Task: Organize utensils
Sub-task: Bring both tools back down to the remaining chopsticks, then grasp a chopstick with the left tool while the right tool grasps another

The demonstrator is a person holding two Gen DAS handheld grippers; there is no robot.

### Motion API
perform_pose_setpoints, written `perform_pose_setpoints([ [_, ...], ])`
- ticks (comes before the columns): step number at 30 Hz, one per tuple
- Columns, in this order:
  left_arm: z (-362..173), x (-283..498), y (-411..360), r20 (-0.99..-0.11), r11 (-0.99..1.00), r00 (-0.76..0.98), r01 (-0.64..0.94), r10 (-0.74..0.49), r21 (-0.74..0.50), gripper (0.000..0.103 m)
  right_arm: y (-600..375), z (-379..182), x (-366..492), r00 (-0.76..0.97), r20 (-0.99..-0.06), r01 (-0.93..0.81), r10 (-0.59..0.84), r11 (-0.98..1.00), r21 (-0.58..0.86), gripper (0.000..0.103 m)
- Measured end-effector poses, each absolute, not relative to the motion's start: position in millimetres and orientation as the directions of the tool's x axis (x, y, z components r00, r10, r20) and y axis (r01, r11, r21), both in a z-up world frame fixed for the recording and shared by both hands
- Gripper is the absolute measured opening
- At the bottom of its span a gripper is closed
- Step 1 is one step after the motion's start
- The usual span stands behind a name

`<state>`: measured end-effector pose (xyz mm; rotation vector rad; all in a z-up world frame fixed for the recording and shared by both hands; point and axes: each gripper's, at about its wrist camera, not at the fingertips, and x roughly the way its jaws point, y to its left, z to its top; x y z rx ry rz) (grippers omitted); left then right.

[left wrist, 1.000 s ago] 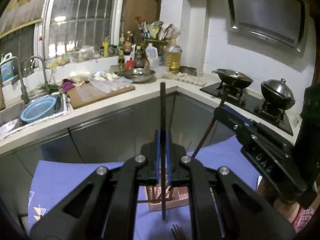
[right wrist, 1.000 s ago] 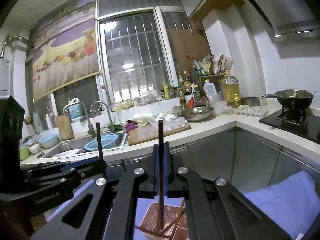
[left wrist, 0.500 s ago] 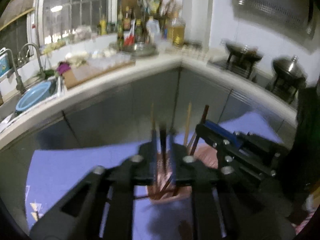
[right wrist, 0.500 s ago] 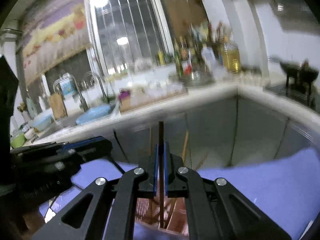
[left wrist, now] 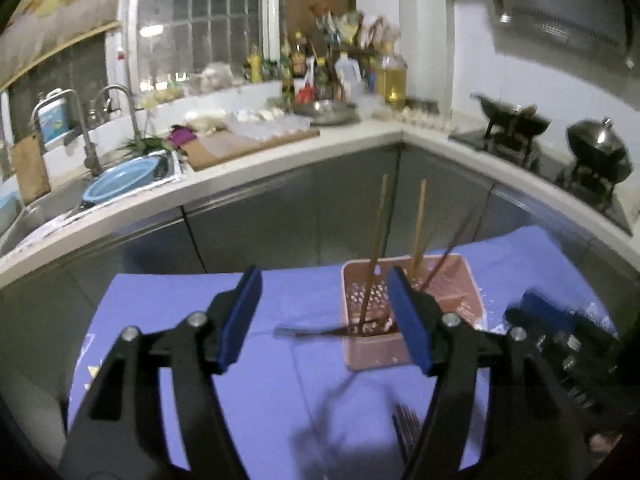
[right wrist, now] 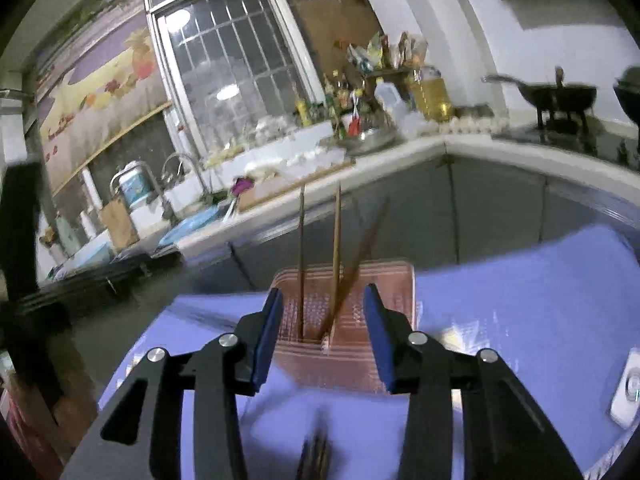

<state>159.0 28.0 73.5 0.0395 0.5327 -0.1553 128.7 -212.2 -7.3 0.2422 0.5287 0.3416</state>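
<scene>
A home kitchen is shown. A sink with faucet is set beneath a barred window. Oil bottles, a wok and a range hood are seen.

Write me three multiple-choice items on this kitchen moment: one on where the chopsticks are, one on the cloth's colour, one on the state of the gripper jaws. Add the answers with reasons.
1. Where do the chopsticks stand?
A. In the pink basket
B. In the sink
C. On the stove

2. What colour is the cloth under the basket?
A. Green
B. Blue-purple
C. White

3. How do the jaws of the left gripper and right gripper stand?
A. Both clamped on a chopstick
B. One clamped, one apart
C. Both apart, gripping nothing

Answers:
1 A: the sticks rise out of the perforated basket in both views.
2 B: the cloth around the basket is blue-purple.
3 C: both are opening, with clear gaps between the blue pads.
</scene>
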Motion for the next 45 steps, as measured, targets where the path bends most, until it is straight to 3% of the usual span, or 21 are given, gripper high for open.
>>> perform_pose_setpoints([
  [2, 68.4, 131.4, 36.9, -0.482, 0.983, 0.859, 0.182, -0.173, -0.027, 0.063, -205.4, -34.7, 111.1, 0.752, -0.531, -0.269, 0.390, 0.918, 0.292, 0.041],
  [4, 52.0, 101.4, 44.4, -0.483, 0.974, 0.848, 0.222, -0.218, -0.050, 0.062, -194.8, -63.6, 99.4, 0.669, -0.623, -0.292, 0.406, 0.914, 0.283, 0.024],
  [6, 31.0, 82.9, 45.1, -0.519, 0.962, 0.814, 0.263, -0.260, -0.069, 0.060, -182.2, -93.8, 86.0, 0.580, -0.701, -0.313, 0.415, 0.908, 0.279, 0.019],
  [7, 18.6, 76.1, 43.7, -0.543, 0.957, 0.792, 0.281, -0.277, -0.078, 0.053, -177.8, -103.8, 80.8, 0.552, -0.723, -0.321, 0.415, 0.906, 0.275, 0.017],
  [11, -38.2, 60.5, 25.3, -0.668, 0.935, 0.672, 0.340, -0.319, -0.104, 0.044, -163.1, -131.5, 66.5, 0.483, -0.788, -0.325, 0.382, 0.914, 0.244, 0.016],
  [19, -114.3, 64.1, -9.9, -0.814, 0.929, 0.490, 0.338, -0.312, -0.152, 0.041, -166.0, -126.7, 56.2, 0.554, -0.786, -0.289, 0.273, 0.949, 0.126, 0.016],
  [28, -130.2, 80.9, -32.0, -0.839, 0.949, 0.496, 0.307, -0.226, -0.074, 0.041, -182.0, -129.8, 56.1, 0.565, -0.770, -0.255, 0.296, 0.950, 0.178, 0.016],
  [30, -129.8, 86.5, -37.1, -0.839, 0.954, 0.509, 0.297, -0.192, -0.038, 0.038, -182.6, -131.0, 58.2, 0.561, -0.770, -0.255, 0.304, 0.948, 0.189, 0.016],
  [32, -130.6, 90.9, -42.5, -0.834, 0.960, 0.533, 0.281, -0.141, 0.017, 0.028, -181.1, -133.8, 59.9, 0.552, -0.773, -0.261, 0.313, 0.945, 0.196, 0.016],
  [35, -129.7, 96.2, -40.5, -0.831, 0.959, 0.533, 0.283, -0.159, -0.003, 0.011, -173.6, -138.1, 59.7, 0.543, -0.773, -0.290, 0.328, 0.937, 0.194, 0.016],
  [39, -128.3, 94.7, -27.4, -0.839, 0.954, 0.509, 0.297, -0.192, -0.038, 0.005, -171.3, -138.9, 57.2, 0.554, -0.776, -0.308, 0.302, 0.940, 0.145, 0.012],
  [45, -128.4, 71.5, -0.9, -0.846, 0.937, 0.483, 0.346, -0.227, -0.054, 0.006, -198.5, -140.4, 51.4, 0.546, -0.788, -0.262, 0.286, 0.951, 0.163, 0.008],
])
